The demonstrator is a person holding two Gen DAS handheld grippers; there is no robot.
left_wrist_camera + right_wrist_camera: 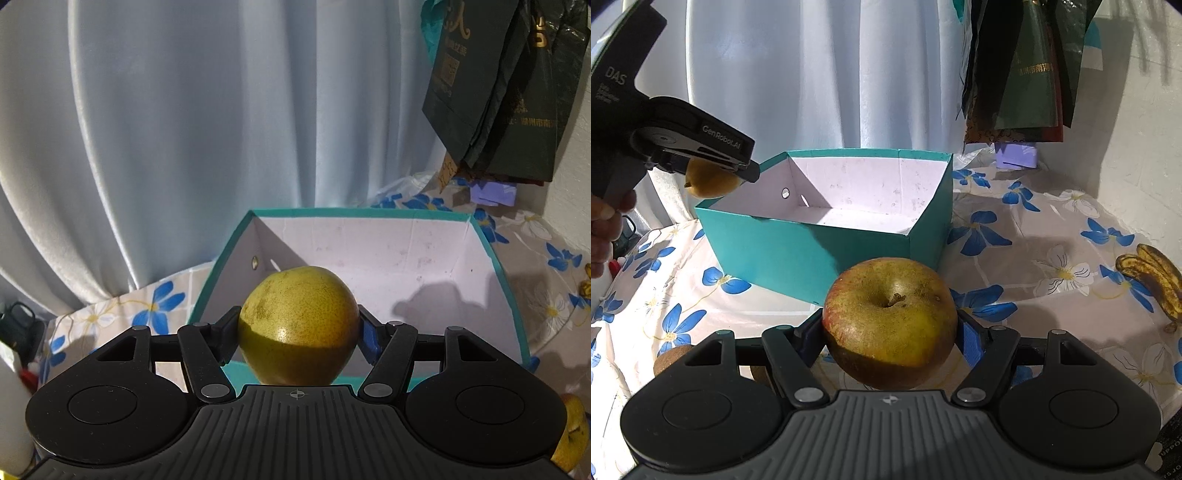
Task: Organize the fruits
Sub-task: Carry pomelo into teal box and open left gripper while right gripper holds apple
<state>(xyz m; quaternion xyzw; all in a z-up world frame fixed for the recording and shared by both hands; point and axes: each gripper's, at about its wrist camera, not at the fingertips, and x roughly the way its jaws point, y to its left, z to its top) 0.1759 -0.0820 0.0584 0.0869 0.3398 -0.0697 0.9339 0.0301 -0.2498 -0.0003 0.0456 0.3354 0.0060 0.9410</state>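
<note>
1. Holding a round yellow-green fruit [298,325] with fine brown speckles, the left gripper [298,334] has its two black fingers pressed on both sides of it; the fruit is in the air above the near edge of the teal cardboard box [513,295] with a white inside.
2. The right gripper [890,334] pinches a russet yellow-brown apple [890,325] with a reddish side, its stem hollow facing up; this apple is lifted over the flowered tablecloth [1015,199], in front of the teal cardboard box [798,251].
3. Only the right wrist view shows the left gripper [713,173] from outside, with a hand [605,229] of the person on its handle, and the yellow-green fruit [709,182] beside the left corner of the box.
4. Only the right wrist view shows spotted yellow bananas [1156,280] lying on the cloth at the right, well apart from the box, and a brown fuzzy kiwi [670,358] partly hidden behind the gripper body. How many bananas are in the bunch I cannot tell.
5. The left wrist view shows the box floor closely, and the russet apple [570,435] at its lower right edge.
6. Both views show a pale grey curtain [184,129] and dark green bags [498,92] hanging behind.
7. Count: two grippers, one box, one yellow-green fruit, one apple, one kiwi seen.
</note>
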